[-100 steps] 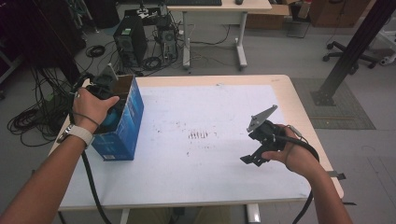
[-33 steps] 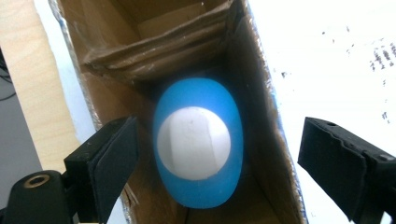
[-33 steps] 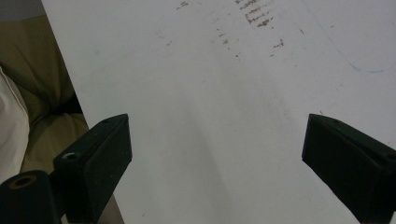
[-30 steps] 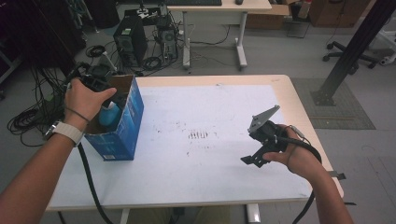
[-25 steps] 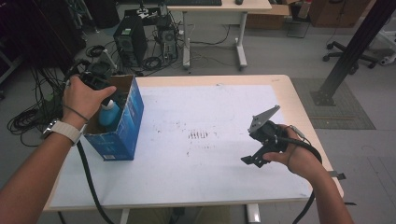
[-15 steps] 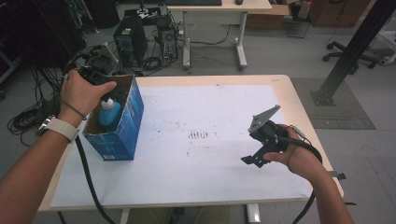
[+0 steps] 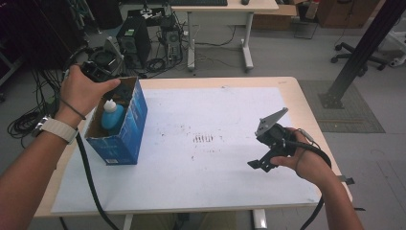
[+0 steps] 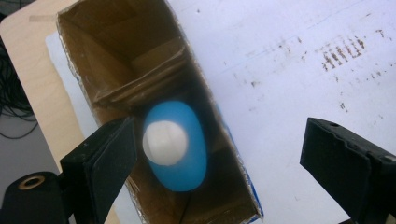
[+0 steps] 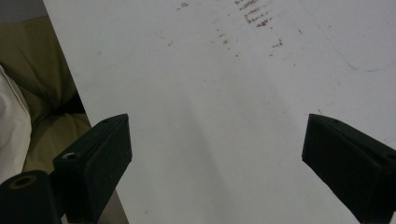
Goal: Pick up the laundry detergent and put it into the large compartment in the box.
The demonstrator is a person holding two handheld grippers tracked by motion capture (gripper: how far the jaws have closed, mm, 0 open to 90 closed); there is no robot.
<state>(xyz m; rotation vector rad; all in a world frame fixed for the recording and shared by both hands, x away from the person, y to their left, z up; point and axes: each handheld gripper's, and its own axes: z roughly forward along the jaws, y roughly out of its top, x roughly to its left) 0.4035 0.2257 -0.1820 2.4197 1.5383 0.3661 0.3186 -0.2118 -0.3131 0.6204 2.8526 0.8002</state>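
My left claw [image 8: 215, 158] hangs released above the blue bottle [image 8: 175, 144], which stands inside the open blue box [image 7: 125, 125] at the worktop's [image 7: 230, 158] left edge. My right claw [image 9: 217, 163], also released, hovers over bare worktop. If I drop carelessly, a jaw may catch the box wall and tip it.

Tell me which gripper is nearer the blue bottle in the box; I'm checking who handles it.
Left. The left gripper hangs open just above the blue bottle in the blue box. The right gripper rests open far across the table's white sheet.
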